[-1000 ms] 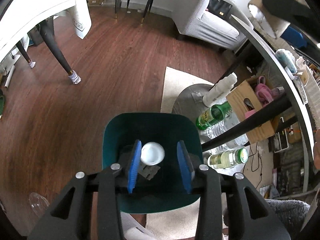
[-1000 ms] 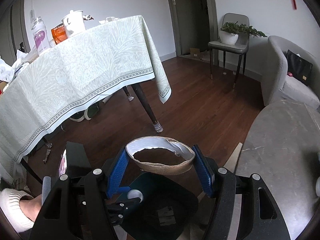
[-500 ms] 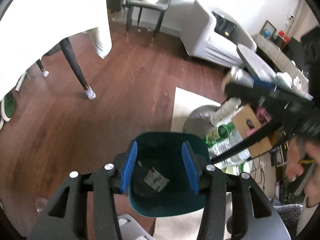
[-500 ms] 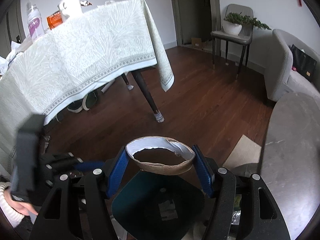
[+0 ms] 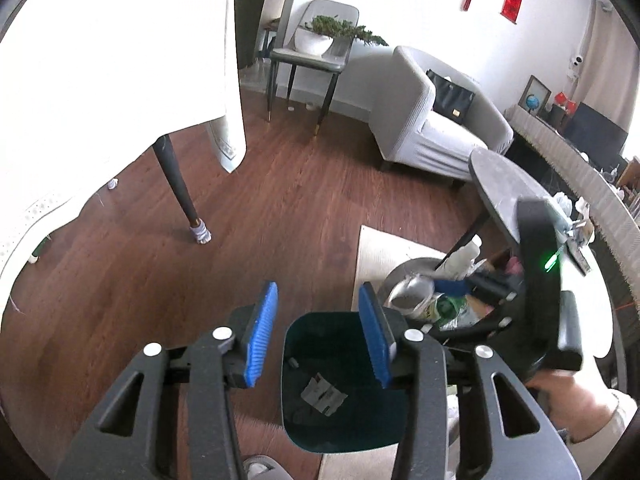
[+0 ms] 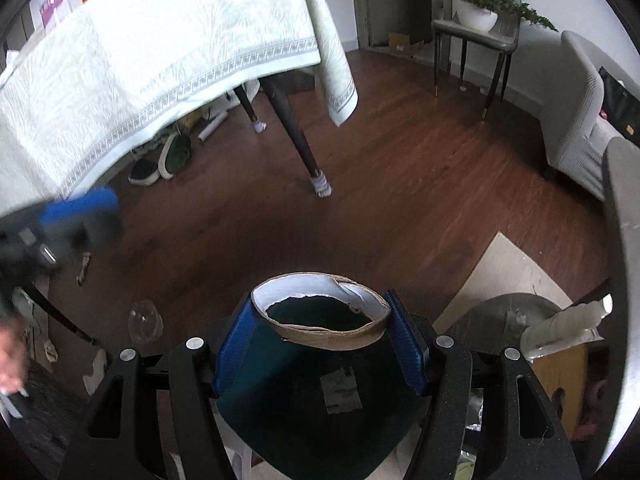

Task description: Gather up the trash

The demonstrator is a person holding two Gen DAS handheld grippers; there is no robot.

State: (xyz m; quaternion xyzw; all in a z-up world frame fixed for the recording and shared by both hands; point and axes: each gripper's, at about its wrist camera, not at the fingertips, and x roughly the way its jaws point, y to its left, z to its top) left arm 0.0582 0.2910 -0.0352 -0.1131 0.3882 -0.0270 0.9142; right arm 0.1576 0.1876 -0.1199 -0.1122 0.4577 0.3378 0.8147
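A dark teal trash bin [image 5: 340,416] stands on the floor below both grippers; a grey scrap lies on its bottom. My left gripper [image 5: 316,332] is open and empty, above the bin's left rim. My right gripper [image 6: 322,344] is shut on a torn brown paper cup ring [image 6: 332,336] with a white inside, held right over the bin [image 6: 320,420]. In the left wrist view the right gripper [image 5: 452,286] shows at the right with the cup [image 5: 412,298]. The left gripper shows blurred at the left of the right wrist view [image 6: 76,216].
A table with a pale cloth [image 6: 160,52] and dark legs stands left. A round grey table [image 5: 508,184] and a low shelf with bottles [image 5: 448,308] are right of the bin. A clear lid [image 6: 146,322] lies on the wood floor. A beige rug [image 5: 392,252] lies by the bin.
The white lid between my left fingers one second ago is gone from them. My left gripper has risen and swung left. My right gripper has tilted down over the bin with the cup ring.
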